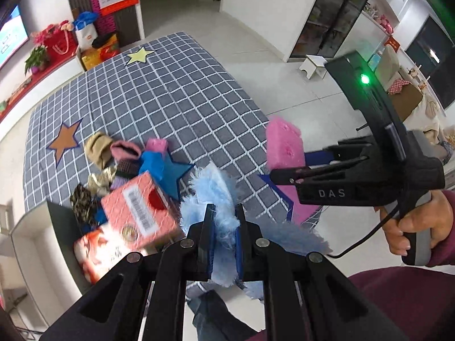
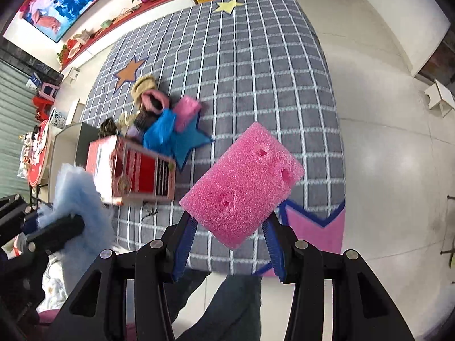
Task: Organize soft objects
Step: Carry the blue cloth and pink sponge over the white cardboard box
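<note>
My left gripper [image 1: 224,213] is shut on a fluffy light-blue cloth [image 1: 212,193], which hangs above the near edge of the grey checked mat [image 1: 170,91]. The same cloth [image 2: 76,196] shows at the left of the right wrist view. My right gripper [image 2: 229,221] is shut on a pink sponge block [image 2: 244,182] with several dents, held above the mat [image 2: 256,71]. In the left wrist view that sponge [image 1: 284,146] sticks out of the right gripper [image 1: 273,167], held by a hand [image 1: 412,224]. A heap of soft items [image 1: 122,156] lies beside a blue star [image 1: 173,173].
A pink carton [image 1: 139,210] stands at the mat's left near side, over a floral pack [image 1: 99,247]; the carton [image 2: 133,170] also shows in the right wrist view. Stars mark the mat: orange [image 1: 65,139], yellow [image 1: 139,54], pink [image 2: 312,224]. A white stool [image 1: 312,65] stands on the tiled floor.
</note>
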A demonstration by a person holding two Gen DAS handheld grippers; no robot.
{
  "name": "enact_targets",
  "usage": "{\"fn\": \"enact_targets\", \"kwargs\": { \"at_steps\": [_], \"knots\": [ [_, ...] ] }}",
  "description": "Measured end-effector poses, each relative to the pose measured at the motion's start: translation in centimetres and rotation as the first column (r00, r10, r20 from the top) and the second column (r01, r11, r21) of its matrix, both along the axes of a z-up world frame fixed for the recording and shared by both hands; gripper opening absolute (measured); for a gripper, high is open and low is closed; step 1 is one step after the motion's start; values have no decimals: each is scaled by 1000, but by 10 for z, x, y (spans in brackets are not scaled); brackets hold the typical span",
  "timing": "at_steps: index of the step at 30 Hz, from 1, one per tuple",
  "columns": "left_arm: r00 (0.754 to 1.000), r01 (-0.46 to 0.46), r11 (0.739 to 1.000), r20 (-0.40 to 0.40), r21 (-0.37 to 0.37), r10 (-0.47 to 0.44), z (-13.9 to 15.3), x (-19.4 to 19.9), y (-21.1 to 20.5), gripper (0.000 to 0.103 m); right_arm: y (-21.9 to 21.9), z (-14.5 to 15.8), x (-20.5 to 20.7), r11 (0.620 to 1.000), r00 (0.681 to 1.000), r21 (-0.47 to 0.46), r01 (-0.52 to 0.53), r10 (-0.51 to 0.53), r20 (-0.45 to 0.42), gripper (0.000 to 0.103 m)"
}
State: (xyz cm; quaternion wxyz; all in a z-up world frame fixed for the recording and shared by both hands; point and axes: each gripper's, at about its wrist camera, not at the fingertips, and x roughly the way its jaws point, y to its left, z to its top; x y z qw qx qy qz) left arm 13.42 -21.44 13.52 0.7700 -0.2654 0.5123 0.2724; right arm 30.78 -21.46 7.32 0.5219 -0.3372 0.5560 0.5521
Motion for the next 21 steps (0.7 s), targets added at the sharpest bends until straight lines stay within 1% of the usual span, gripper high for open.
{"fn": "enact_targets", "kwargs": {
  "at_steps": [4, 7, 12, 16, 19, 21],
  "knots": [
    [999, -30, 999, 14, 29, 29, 4, -24, -3, 13, -16, -3, -22, 1000, 1000, -7, -8, 8, -6, 48],
    [998, -58, 998, 27, 40, 57, 7, -53, -3, 13, -26, -5, -52, 1000, 1000, -7, -16, 16, -15, 48],
    [991, -125, 992, 47, 36, 123, 11, -119, 1, 13, -38, -2, -108, 999, 999, -15, -31, 30, -30, 48],
    [985, -168, 985, 42, 44, 166, 10, -169, 10, 13, -37, 11, -155, 998, 998, 29, -61, 61, -2, 48],
    [974, -225, 973, 35, 54, 223, 8, -206, 19, 13, -29, 20, -185, 996, 997, 54, -77, 77, -3, 48],
    [964, -262, 964, 49, 53, 260, 10, -229, 23, 13, -23, 25, -204, 993, 995, 68, -100, 100, 5, 48]
  ]
}}
